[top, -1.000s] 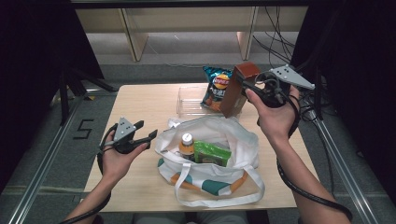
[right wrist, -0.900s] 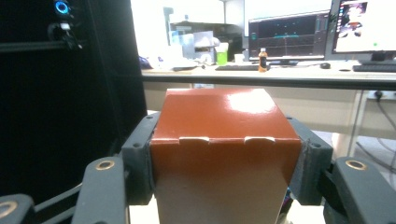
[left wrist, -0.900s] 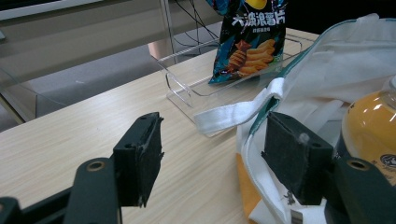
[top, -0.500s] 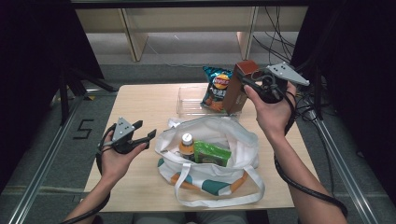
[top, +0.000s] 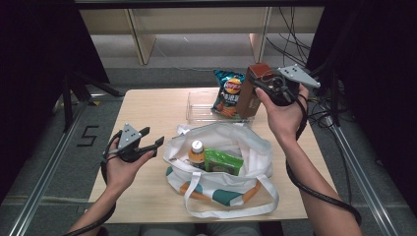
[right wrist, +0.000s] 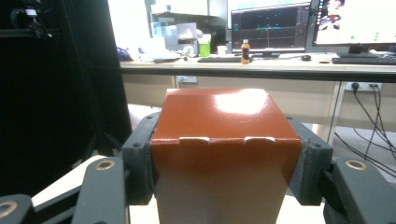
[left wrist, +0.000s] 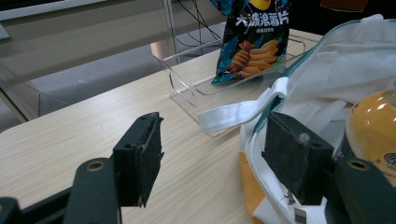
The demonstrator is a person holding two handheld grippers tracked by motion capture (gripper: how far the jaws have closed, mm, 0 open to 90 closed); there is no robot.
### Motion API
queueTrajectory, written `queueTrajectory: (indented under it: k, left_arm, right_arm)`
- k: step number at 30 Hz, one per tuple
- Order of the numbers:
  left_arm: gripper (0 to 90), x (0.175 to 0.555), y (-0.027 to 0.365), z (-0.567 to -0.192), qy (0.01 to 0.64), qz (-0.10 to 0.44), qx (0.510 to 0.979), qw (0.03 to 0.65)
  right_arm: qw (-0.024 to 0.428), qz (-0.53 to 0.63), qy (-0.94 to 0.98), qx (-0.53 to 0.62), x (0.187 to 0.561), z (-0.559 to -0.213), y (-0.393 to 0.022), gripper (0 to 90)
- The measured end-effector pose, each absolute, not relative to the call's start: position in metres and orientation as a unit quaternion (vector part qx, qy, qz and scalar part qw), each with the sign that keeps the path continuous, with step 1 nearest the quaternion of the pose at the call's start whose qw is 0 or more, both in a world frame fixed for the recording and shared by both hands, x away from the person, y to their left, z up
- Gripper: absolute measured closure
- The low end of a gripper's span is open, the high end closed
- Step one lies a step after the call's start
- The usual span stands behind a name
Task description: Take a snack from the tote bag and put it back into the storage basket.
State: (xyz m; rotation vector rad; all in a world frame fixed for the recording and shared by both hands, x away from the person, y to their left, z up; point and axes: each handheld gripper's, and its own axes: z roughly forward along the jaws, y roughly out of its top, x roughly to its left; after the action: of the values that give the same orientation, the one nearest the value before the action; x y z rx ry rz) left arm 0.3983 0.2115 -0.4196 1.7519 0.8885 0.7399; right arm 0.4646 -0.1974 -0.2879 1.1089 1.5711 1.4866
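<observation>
A tall brown carton (top: 252, 88) (right wrist: 224, 154) stands upright in a clear plastic tray (top: 199, 105), and my right gripper (top: 263, 83) (right wrist: 224, 158) is shut on its top, one pad on each side. A chip bag (top: 227, 92) (left wrist: 254, 39) leans in the same tray beside the carton. A white tote bag (top: 221, 162) (left wrist: 327, 65) lies open at the table's middle with an orange bottle (top: 196, 152) (left wrist: 373, 126) and a green packet (top: 222, 161) inside. My left gripper (top: 150, 142) (left wrist: 215, 158) hovers open to the left of the bag, with nothing between its pads.
The wooden table (top: 147, 108) has bare surface at its left and far-left parts. The bag's strap (left wrist: 233, 116) lies over the tray's near corner. Shelving legs (top: 140, 39) and cables (top: 290, 44) stand on the floor beyond the table.
My right gripper has carried the brown carton a little to the left and down, into the tray beside the chip bag. The left gripper has not moved.
</observation>
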Motion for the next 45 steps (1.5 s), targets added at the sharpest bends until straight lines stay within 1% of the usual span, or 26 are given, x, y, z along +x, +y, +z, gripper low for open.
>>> queueTrajectory:
  k: [1,7,10,16,20,23,34,35,37,45]
  left_arm:
    - [35.9,0.398,0.212,-0.419,0.366,0.307,0.724,0.498]
    - [35.9,0.398,0.211,-0.420,0.366,0.306,0.724,0.499]
    - [35.9,0.398,0.211,-0.420,0.365,0.306,0.724,0.499]
    - [36.0,0.399,0.211,-0.420,0.363,0.306,0.726,0.498]
    - [36.0,0.398,0.211,-0.420,0.364,0.305,0.725,0.498]
    - [36.0,0.398,0.212,-0.420,0.363,0.304,0.726,0.498]
    - [36.1,0.399,0.211,-0.421,0.361,0.303,0.725,0.502]
    - [36.1,0.399,0.211,-0.420,0.363,0.304,0.725,0.501]
    - [36.1,0.398,0.211,-0.420,0.364,0.304,0.725,0.500]
    - [36.1,0.398,0.211,-0.419,0.365,0.305,0.726,0.497]
  right_arm:
    - [0.354,0.572,0.603,0.429,0.466,-0.289,-0.197,39.4]
    - [0.351,0.565,0.603,0.440,0.472,-0.295,-0.196,39.4]
    - [0.360,0.561,0.602,0.439,0.476,-0.296,-0.197,39.4]
    - [0.354,0.559,0.598,0.452,0.480,-0.298,-0.196,39.4]
    - [0.361,0.556,0.600,0.449,0.485,-0.299,-0.194,39.4]
    - [0.355,0.557,0.598,0.454,0.486,-0.300,-0.191,39.4]
    - [0.356,0.549,0.601,0.459,0.495,-0.306,-0.186,39.4]
    - [0.364,0.547,0.602,0.454,0.496,-0.306,-0.187,39.4]
    - [0.356,0.549,0.598,0.463,0.496,-0.307,-0.186,39.4]
    - [0.360,0.542,0.599,0.467,0.501,-0.312,-0.186,39.4]
